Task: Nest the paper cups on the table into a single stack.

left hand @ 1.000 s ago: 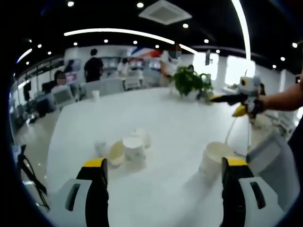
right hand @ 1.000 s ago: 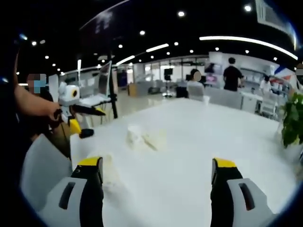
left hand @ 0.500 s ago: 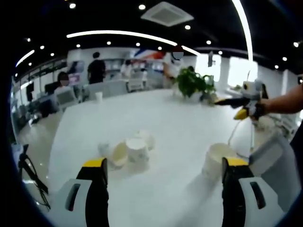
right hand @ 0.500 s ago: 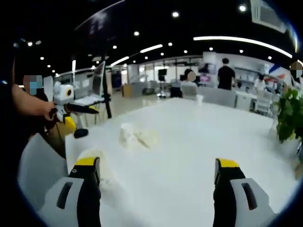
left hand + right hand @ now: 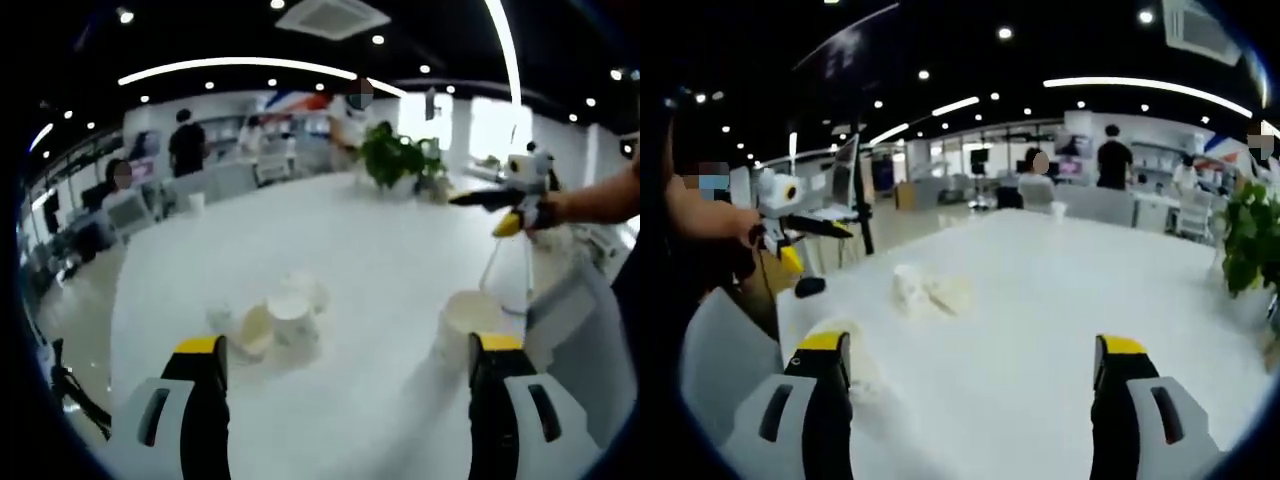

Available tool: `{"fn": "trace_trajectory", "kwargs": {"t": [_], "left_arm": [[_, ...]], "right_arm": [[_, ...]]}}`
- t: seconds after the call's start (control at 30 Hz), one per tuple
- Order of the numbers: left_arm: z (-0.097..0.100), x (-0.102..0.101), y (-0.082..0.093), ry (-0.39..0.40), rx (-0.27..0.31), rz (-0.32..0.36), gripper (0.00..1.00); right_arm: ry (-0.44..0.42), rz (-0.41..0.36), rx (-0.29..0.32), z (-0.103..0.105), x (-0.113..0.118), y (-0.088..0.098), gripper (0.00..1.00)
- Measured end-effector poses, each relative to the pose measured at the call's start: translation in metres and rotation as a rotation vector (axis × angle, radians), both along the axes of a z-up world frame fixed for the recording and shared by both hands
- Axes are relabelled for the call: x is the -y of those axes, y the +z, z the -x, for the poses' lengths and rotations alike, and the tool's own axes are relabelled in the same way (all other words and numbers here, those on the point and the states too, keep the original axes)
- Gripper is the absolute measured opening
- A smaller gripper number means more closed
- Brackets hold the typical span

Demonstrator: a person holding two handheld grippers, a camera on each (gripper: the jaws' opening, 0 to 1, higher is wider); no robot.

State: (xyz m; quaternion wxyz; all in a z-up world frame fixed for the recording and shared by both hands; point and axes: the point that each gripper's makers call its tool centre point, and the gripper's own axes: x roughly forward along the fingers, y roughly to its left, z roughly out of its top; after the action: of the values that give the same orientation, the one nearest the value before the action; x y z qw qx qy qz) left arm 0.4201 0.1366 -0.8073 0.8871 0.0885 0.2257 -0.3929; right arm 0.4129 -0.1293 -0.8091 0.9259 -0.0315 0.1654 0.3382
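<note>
My left gripper view gives the clustered paper cups (image 5: 273, 322) crisply on the white table (image 5: 340, 250), beside a lone cup (image 5: 466, 322). My left gripper (image 5: 345, 362) and right gripper (image 5: 974, 362) gape wide, empty.

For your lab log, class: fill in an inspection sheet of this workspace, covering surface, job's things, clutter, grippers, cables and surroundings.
Surface: white table, mostly bare.
Job's things: cluster of paper cups, some on their sides; one upright cup apart, by the left gripper's jaw.
Clutter: potted plant at the far end.
Grippers: left gripper and right gripper both open, holding nothing, above the table.
Cables: thin cable near the edge.
Surroundings: open office, ceiling lights, people and chairs behind.
</note>
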Motion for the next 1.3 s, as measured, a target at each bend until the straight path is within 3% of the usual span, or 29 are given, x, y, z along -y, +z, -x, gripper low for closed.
{"fn": "trace_trajectory", "kwargs": {"t": [0.43,0.87,1.13,1.3], "left_arm": [[-0.025,0.030,0.010,-0.234,-0.012,-0.200,1.00],[-0.052,0.049,0.016,-0.358,-0.025,-0.335,1.00],[-0.060,0.060,0.011,-0.423,-0.030,-0.402,1.00],[-0.068,0.063,0.005,-0.455,-0.061,-0.457,1.00]], "right_arm": [[0.047,0.009,-0.003,0.016,-0.009,-0.001,1.00],[0.120,0.095,0.016,0.027,-0.009,-0.003,1.00],[0.118,0.093,0.010,0.031,-0.007,-0.006,1.00],[0.126,0.095,-0.001,0.037,-0.007,-0.010,1.00]]}}
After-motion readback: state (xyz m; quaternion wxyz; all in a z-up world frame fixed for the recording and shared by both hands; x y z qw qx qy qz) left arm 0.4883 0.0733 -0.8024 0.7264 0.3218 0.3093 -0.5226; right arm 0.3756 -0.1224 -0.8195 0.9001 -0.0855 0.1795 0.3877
